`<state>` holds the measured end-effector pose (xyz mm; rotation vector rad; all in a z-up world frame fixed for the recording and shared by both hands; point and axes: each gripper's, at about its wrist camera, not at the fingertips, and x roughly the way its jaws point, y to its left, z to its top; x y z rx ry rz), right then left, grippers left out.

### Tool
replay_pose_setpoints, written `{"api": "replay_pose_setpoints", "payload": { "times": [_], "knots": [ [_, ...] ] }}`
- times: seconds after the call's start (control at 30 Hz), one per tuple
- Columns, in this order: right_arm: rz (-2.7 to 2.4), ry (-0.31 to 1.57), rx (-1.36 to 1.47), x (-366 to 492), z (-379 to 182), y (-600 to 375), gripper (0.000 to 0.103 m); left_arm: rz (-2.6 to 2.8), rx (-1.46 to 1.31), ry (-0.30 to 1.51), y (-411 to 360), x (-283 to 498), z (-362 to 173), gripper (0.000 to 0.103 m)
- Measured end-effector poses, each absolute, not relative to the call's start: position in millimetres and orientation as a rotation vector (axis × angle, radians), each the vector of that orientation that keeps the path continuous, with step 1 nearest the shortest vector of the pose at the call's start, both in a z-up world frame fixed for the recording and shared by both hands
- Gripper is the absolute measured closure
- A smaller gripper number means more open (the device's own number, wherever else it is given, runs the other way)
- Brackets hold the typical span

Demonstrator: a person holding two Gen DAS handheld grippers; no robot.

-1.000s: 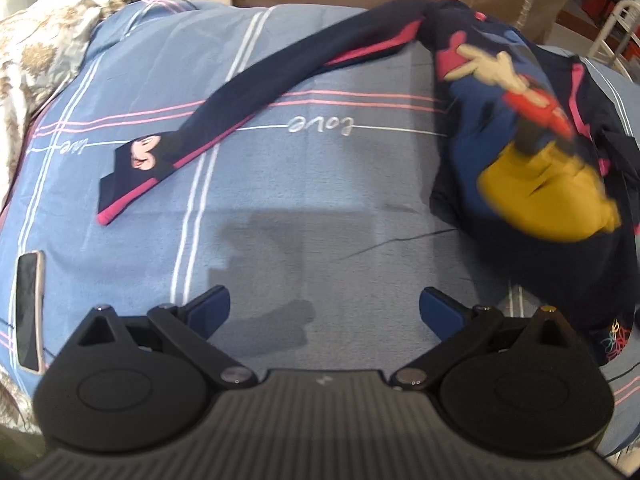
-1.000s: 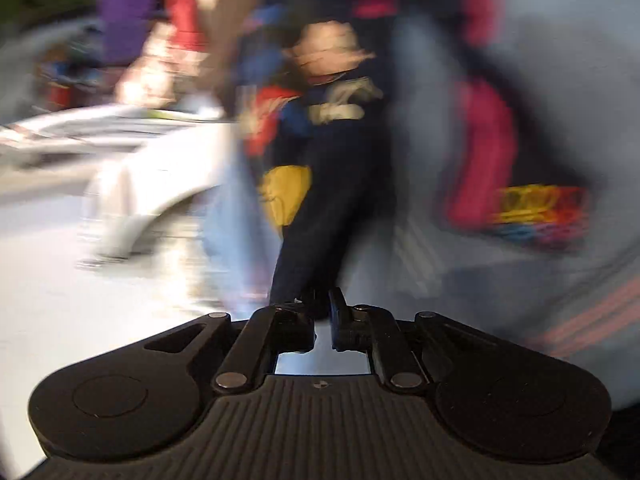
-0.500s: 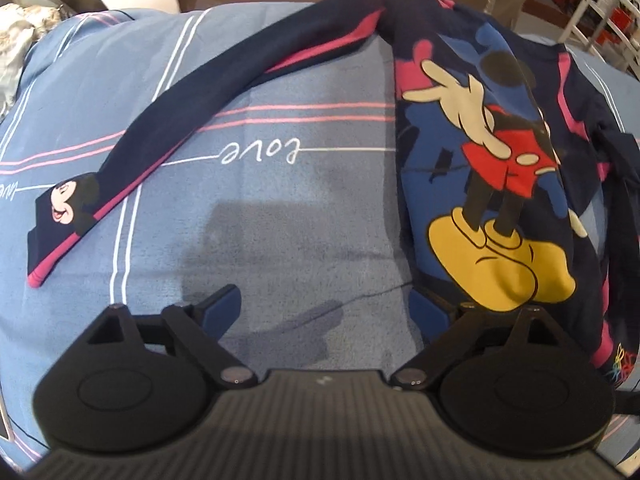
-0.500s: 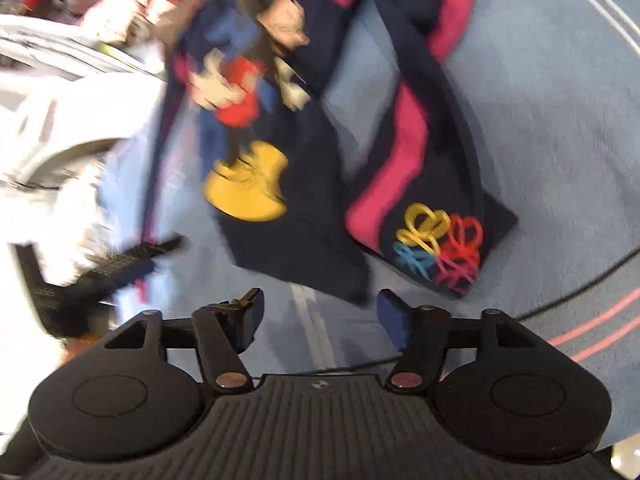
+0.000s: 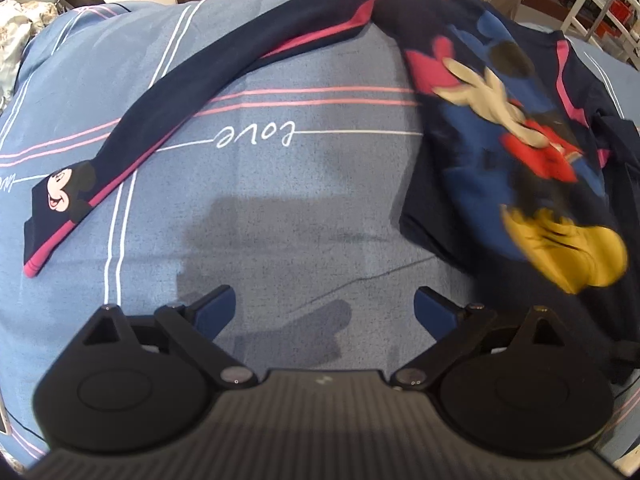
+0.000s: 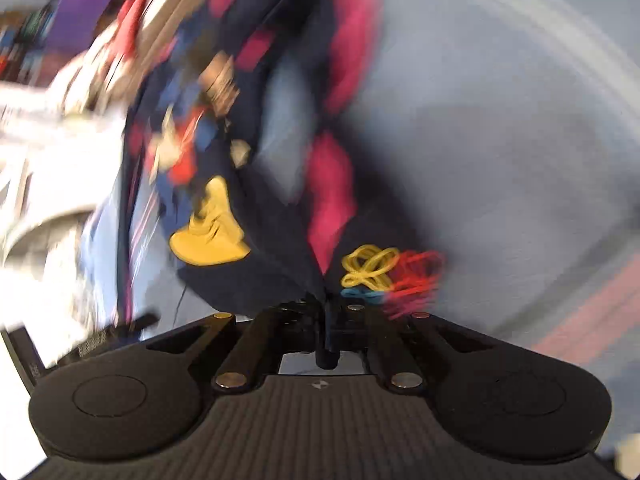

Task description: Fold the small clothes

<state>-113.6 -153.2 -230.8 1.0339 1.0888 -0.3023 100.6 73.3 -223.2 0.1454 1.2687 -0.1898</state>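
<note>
Bedsheet (image 5: 280,208) fills the ground under both tongs. Navy top (image 5: 520,152) lies ahead-right of left tongs (image 5: 324,308), one sleeve (image 5: 192,112) trailing ahead-left. Left tongs wide, nothing between them. Right tongs (image 6: 326,312), wide half a second ago, now pinched on the top's hem (image 6: 280,280); cloth blurred, likely being drawn out flat before folding. Sheet reads "love" (image 5: 256,136), upside down
</note>
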Motion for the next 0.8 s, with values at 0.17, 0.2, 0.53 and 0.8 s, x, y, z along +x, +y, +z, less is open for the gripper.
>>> {"api": "replay_pose_setpoints", "payload": {
  "times": [0.17, 0.2, 0.53, 0.8],
  "knots": [
    [-0.445, 1.075, 0.962, -156.4, -216.9, -220.6, 0.099, -0.219, 0.093, 1.253, 61.7, 111.0, -232.3, 0.007],
    [-0.445, 1.059, 0.972, -155.0, -217.7, -223.1, 0.099, -0.238, 0.081, 1.241, 56.1, 113.1, -234.3, 0.007],
    [-0.448, 1.055, 0.982, -145.6, -218.4, -216.5, 0.098, -0.34, -0.002, 1.277, 0.3, 145.9, -267.9, 0.014],
    [-0.463, 1.062, 0.989, -150.6, -219.1, -217.3, 0.096, -0.433, -0.16, 1.291, -28.7, 147.2, -267.7, 0.094]
  ]
}}
